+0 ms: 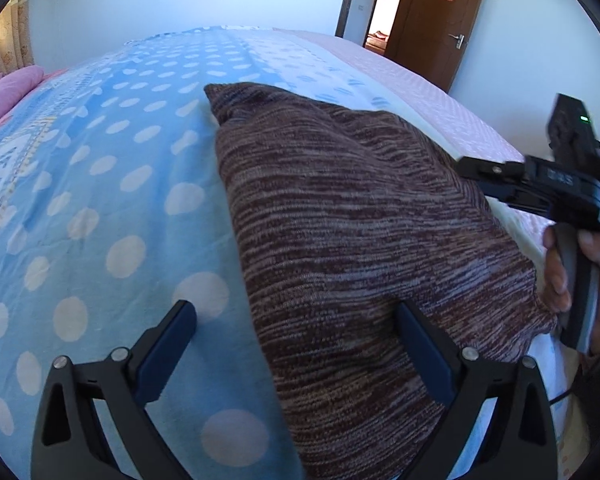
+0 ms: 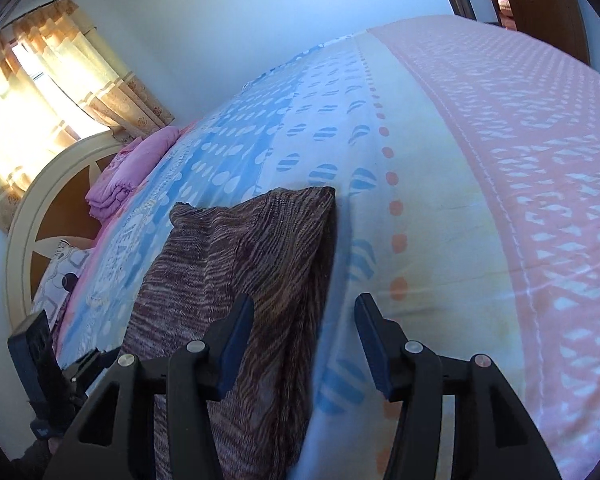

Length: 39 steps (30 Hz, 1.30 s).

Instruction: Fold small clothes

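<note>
A brown and grey striped knit garment [image 1: 360, 232] lies folded on the bed; it also shows in the right wrist view [image 2: 244, 280]. My left gripper [image 1: 296, 316] is open over the garment's near left edge, one finger above the sheet, the other above the knit. My right gripper [image 2: 304, 320] is open at the garment's near right edge, straddling that edge. The right gripper also shows in the left wrist view [image 1: 484, 180], at the garment's right side, held by a hand.
The bed has a blue sheet with white dots [image 1: 100, 200] and a pink band [image 2: 520, 160] along the right. A pink folded blanket [image 2: 128, 176] and a headboard [image 2: 40, 208] stand at the far left. A brown door [image 1: 440, 20] is behind.
</note>
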Each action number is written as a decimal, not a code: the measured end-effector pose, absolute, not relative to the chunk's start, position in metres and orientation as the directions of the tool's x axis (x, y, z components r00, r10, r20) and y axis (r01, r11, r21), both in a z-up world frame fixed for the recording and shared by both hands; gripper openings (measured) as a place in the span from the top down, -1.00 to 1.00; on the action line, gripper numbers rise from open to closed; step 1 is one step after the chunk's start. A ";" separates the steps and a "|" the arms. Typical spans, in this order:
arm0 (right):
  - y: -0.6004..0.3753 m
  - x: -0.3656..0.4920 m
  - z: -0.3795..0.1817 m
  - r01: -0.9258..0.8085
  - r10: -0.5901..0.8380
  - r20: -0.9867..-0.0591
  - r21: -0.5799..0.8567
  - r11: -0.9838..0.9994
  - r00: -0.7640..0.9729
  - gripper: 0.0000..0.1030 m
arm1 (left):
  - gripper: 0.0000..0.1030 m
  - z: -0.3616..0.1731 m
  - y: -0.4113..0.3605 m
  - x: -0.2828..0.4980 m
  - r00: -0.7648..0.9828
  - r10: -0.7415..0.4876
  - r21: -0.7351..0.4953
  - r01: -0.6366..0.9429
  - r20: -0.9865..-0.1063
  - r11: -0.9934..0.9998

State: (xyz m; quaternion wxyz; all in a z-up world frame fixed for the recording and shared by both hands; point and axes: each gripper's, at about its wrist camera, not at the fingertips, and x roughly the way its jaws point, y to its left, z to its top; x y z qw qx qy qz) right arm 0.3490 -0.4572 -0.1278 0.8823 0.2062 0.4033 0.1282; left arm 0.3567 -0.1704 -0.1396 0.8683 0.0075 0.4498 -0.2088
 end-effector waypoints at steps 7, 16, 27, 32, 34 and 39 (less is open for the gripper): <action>-0.450 0.381 -0.138 -0.059 0.409 -0.668 0.481 0.875 0.621 -0.05 | -0.92 -0.141 -0.173 0.357 0.508 -0.360 -0.171 0.381 -0.783 0.909; -0.457 0.407 -0.148 -0.036 0.459 -0.642 0.558 0.829 0.615 0.17 | -0.74 -0.139 -0.175 0.355 0.502 -0.393 -0.189 0.409 -0.770 0.893; -0.438 0.396 -0.142 -0.129 0.445 -0.627 0.483 0.866 0.640 0.62 | -0.40 -0.135 -0.184 0.346 0.501 -0.415 -0.178 0.453 -0.760 0.873; -0.440 0.400 -0.146 -0.110 0.447 -0.637 0.496 0.861 0.628 0.62 | -0.31 -0.133 -0.185 0.345 0.500 -0.412 -0.175 0.454 -0.762 0.874; -0.441 0.401 -0.148 -0.106 0.451 -0.637 0.504 0.857 0.625 0.62 | -0.22 -0.132 -0.186 0.343 0.502 -0.409 -0.168 0.457 -0.762 0.873; -0.437 0.401 -0.145 -0.099 0.427 -0.653 0.476 0.874 0.625 0.65 | 0.12 -0.127 -0.187 0.340 0.504 -0.399 -0.152 0.462 -0.766 0.874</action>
